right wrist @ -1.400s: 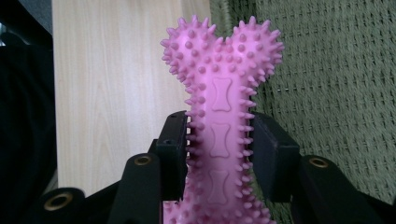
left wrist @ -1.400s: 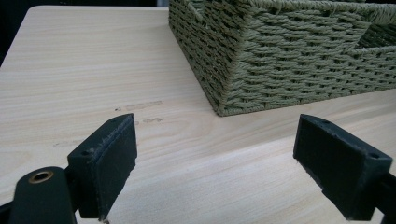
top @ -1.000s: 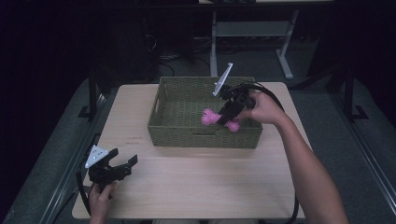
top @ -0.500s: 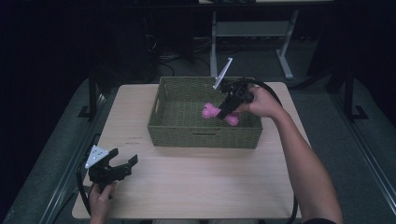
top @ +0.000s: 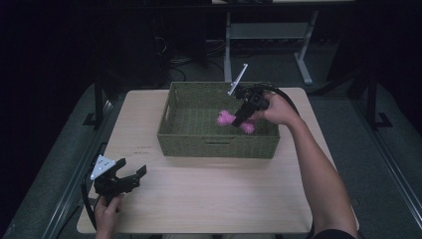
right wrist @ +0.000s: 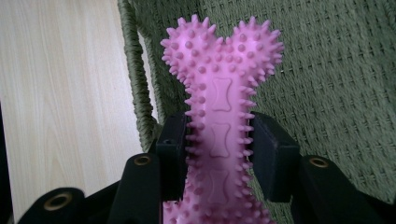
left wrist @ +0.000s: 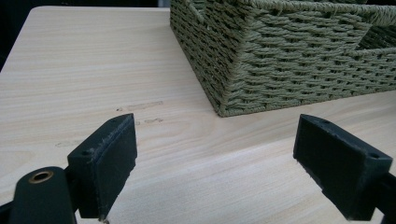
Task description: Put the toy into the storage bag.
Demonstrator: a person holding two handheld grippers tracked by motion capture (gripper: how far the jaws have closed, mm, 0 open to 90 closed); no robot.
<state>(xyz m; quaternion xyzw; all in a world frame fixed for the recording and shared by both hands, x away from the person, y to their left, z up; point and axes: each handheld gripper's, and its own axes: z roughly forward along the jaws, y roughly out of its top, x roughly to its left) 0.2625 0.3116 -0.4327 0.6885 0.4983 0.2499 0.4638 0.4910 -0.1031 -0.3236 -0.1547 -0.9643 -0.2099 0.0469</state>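
Note:
A pink spiky bone-shaped toy hangs inside the green woven basket, low over its floor near the right side. My right gripper is shut on the toy's shaft, both pads pressing its spikes. My left gripper rests near the table's front left corner, open with nothing between its jaws, facing the basket's near corner.
The basket stands at the back middle of the light wooden table. Metal desk legs and cables lie on the dark floor behind the table. A cable trails from each gripper.
My right gripper has carried the pink toy leftward and down, deeper into the basket. The left gripper has stayed where it was.

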